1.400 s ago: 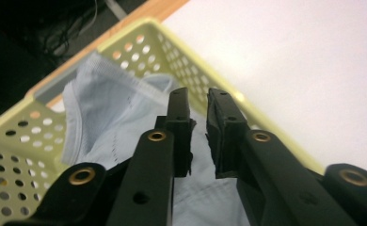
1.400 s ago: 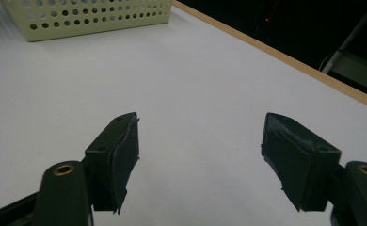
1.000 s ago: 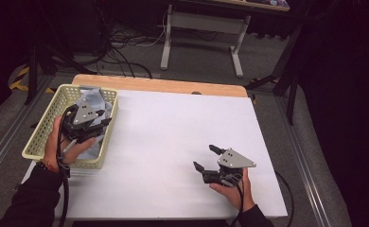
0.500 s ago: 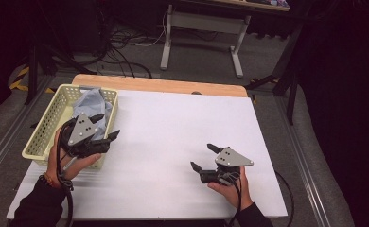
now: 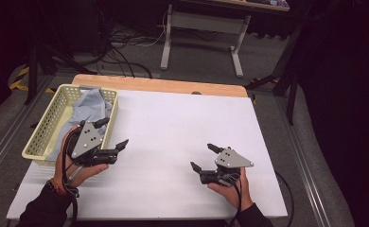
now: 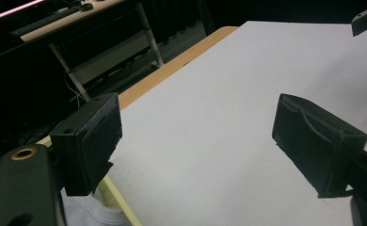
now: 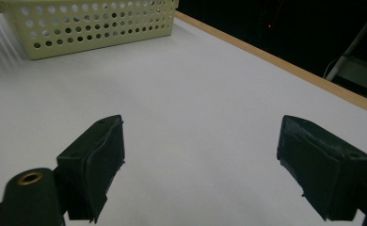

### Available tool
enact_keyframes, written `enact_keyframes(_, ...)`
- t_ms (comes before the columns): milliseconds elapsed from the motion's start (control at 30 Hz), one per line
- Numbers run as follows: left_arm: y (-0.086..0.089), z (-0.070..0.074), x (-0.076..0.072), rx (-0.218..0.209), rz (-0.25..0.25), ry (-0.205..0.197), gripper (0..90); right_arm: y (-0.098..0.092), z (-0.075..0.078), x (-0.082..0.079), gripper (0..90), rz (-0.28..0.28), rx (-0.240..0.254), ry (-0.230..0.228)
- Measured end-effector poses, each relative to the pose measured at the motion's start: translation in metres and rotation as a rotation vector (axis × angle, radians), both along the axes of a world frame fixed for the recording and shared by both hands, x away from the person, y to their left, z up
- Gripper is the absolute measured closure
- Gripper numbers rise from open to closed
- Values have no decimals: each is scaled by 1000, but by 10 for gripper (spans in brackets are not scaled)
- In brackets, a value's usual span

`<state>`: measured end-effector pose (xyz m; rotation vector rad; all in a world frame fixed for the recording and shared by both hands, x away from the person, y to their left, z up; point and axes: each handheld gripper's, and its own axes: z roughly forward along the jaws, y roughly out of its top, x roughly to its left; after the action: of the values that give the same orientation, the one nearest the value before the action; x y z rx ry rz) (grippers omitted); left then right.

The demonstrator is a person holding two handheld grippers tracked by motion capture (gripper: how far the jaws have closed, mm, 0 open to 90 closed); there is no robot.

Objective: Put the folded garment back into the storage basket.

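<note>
At the left edge of the white-covered table [image 5: 173, 137] stands a pale yellow perforated plastic basket [image 5: 45, 127], and a crumpled light blue-grey cloth [image 5: 89, 106] lies inside it, heaped toward the far end and resting against the basket's right wall. No brand, label or writing can be read on the basket, the cloth or the tools.

Just at the basket's near right corner, the left gripper [image 5: 112, 134], black with a grey three-cornered plate on top, is held in the person's left hand [image 5: 76, 165]. Its jaws have just been opening and now stand spread wide with nothing between them; one jaw tip overlaps the basket's rim, the other hangs over bare table. In the left gripper view the left gripper [image 6: 195, 141] shows its two black pads well apart, with white table between them and a strip of the basket's rim and pale cloth low at the left.

Well to the right, near the table's front edge, the right gripper [image 5: 205, 157] sits in the person's right hand [image 5: 230, 189], jaws spread and empty. The right gripper view shows the right gripper [image 7: 200, 160] aimed across bare table, the basket [image 7: 92, 26] far off at the top left.
</note>
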<state>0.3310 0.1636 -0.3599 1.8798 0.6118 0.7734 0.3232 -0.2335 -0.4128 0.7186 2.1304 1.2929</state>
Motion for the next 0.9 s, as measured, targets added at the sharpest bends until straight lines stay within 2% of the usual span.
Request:
enact_keyframes(267, -1, -2, -7, -19, -23, 1, 150, 4, 0, -3, 163, 0, -13, -15)
enact_keyframes(500, -4, -7, -13, -14, -35, -7, 135, 5, 0, -5, 163, -5, -20, -28)
enact_keyframes(700, -8, -12, -20, -40, -78, -7, 115, 7, -1, -9, 163, -11, -21, -36)
enact_keyframes(800, -12, -16, -25, -29, -95, -10, 110, 8, -2, -13, 163, -15, -24, -46)
enact_keyframes(833, -13, -18, -27, -15, -86, -20, 110, 8, -3, -14, 163, -14, -25, -46)
enact_keyframes(900, -15, -22, -31, -14, -93, -11, 100, 8, -4, -15, 163, -17, -21, -48)
